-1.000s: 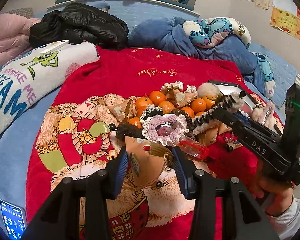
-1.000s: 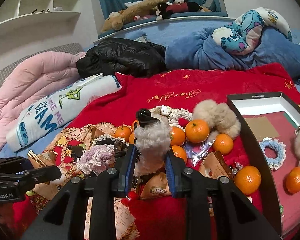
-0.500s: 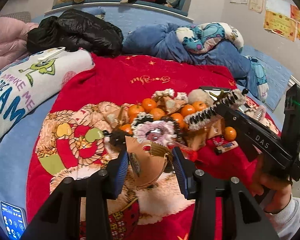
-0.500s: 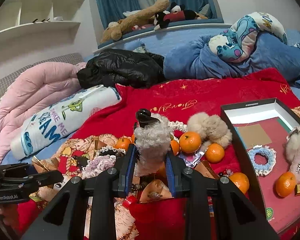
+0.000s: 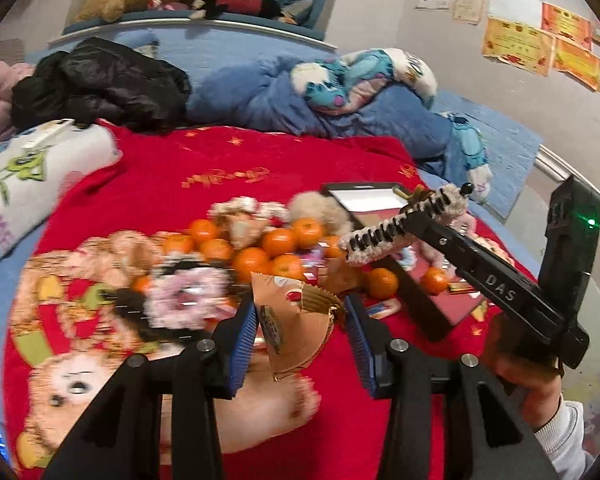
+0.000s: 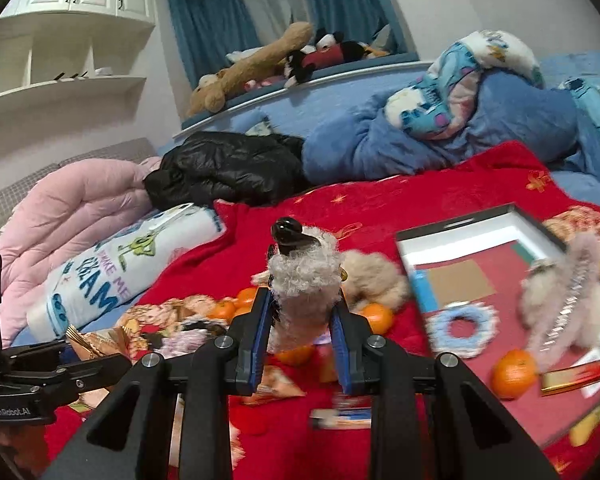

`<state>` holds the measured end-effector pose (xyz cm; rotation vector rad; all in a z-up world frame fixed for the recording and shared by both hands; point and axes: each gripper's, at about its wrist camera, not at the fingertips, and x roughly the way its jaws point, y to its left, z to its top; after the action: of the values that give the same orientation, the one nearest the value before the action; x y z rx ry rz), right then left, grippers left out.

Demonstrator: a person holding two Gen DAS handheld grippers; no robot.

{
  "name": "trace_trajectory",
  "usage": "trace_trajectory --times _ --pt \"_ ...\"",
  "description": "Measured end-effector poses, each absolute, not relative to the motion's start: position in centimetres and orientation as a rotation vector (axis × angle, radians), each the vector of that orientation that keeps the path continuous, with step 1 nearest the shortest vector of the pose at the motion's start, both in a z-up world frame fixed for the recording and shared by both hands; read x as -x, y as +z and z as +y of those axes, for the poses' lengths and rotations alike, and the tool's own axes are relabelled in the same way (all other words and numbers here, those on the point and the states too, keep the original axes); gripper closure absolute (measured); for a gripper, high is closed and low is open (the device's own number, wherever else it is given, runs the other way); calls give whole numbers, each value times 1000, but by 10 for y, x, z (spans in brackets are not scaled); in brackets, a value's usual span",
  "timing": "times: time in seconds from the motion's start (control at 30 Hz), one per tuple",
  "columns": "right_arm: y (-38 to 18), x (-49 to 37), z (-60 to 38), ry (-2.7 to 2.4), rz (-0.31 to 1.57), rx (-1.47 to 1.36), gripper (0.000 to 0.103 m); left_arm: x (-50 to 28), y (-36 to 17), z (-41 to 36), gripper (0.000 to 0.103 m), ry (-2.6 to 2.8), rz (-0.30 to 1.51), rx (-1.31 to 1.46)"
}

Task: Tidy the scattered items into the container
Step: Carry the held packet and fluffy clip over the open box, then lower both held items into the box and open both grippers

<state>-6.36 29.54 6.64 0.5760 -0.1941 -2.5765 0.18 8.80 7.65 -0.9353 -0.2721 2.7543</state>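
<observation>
Our left fingers [image 5: 242, 344] are closed onto a tan triangular snack packet [image 5: 296, 320], its gold-edged corner poking up between the blue pads, and our right fingers [image 6: 260, 336] are pinched on a fuzzy grey hair clip [image 6: 304, 300] with a glossy black bead on top. So the left gripper [image 5: 300, 340] and the right gripper [image 6: 300, 344] are both loaded, each narrowed only as far as its item allows.

A second ago both items sat low over the heap; now they ride clear of the red blanket [image 5: 228, 168], and both views have swung to the right. In the right wrist view the black box [image 6: 460, 226] has grown and slid towards the centre, so we judge that we are mid-carry, past the lift and not yet at the drop.

Just beyond the left pads lies the rest of the heap: a pink frilly scrunchie [image 5: 184, 296], blurred by our motion, and behind it a cluster of mandarins [image 5: 278, 240] with a beige pompom [image 5: 316, 208] at the back. The box sits to the right of that heap, open side up. Already in it we can see a light blue scrunchie [image 6: 460, 330], one mandarin [image 6: 514, 374] and a pale furry clip [image 6: 560, 300].

The right gripper is the nearer to the box, so the hair clip should go in first; the packet has further to travel. Most of the heap is left to clear.
</observation>
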Motion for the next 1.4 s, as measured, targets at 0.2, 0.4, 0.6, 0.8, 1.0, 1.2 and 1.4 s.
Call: trace_trajectory --times 0.2,0.4,0.6,0.8,1.0,1.2,1.4 --pt "72 57 372 -2676 -238 -574 76 19 76 163 58 2680 -190 911" --pt "62 41 453 -2771 -300 -613 76 22 65 230 58 2558 -85 912" --pt "48 36 494 -2784 -361 -705 76 16 55 265 58 2486 -73 918" --pt "51 42 478 -2741 -326 -744 76 24 49 288 58 2474 -78 965" --pt "39 54 464 -2714 -337 -848 76 52 45 287 58 2513 -150 1023" --pt "31 69 462 -2699 -342 -925 76 83 40 289 58 2534 -147 1067" --pt "32 87 466 -2702 -385 -960 76 100 22 298 58 2529 -138 1111"
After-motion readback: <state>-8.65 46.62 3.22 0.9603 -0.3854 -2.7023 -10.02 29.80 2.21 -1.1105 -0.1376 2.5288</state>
